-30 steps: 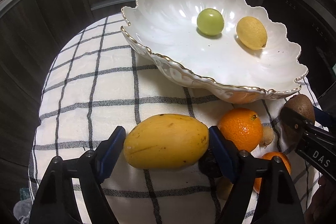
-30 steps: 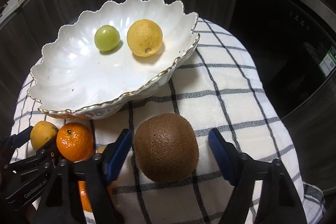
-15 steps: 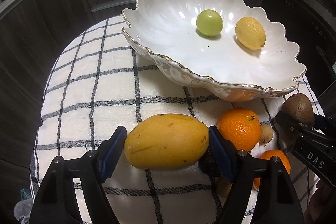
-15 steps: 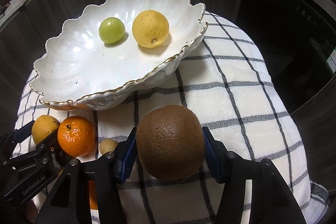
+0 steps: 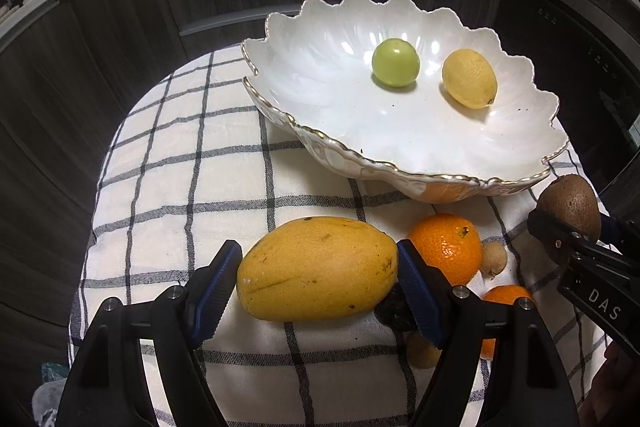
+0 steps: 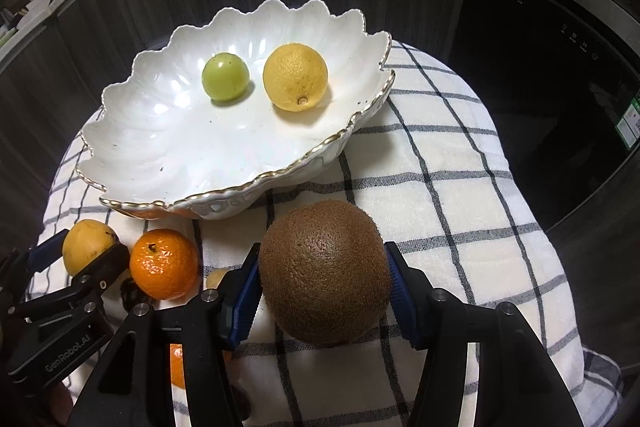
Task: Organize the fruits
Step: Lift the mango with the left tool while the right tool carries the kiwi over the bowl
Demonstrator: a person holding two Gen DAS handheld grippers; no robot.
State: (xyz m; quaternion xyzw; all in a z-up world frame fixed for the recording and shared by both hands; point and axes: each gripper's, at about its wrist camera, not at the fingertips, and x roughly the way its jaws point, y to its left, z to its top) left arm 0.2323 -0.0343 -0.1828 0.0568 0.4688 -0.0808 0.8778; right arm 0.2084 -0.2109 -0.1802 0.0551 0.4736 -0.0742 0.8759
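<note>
A yellow mango (image 5: 318, 269) lies crosswise between the blue pads of my left gripper (image 5: 318, 267), which is shut on its two ends, just over the checked cloth (image 5: 192, 187). My right gripper (image 6: 324, 275) is shut on a brown kiwi (image 6: 324, 271), with a pad pressing each side. Beyond both stands a white scalloped bowl (image 5: 360, 155) with a gold rim, holding a green round fruit (image 5: 395, 62) and a lemon (image 5: 469, 79). In the right wrist view the bowl (image 6: 240, 187) is at upper left and the left gripper (image 6: 88, 247) with the mango is at lower left.
An orange (image 5: 446, 248), a second orange (image 5: 506, 297), a small tan fruit (image 5: 494, 259) and a dark fruit (image 5: 394, 311) lie on the cloth between the two grippers. Dark wood cabinet fronts ring the cloth-covered surface; its edges drop off left and right.
The right gripper's jaws have closed from standing wide around the kiwi to pressing on it. The left gripper has kept its hold on the mango, with hardly any movement.
</note>
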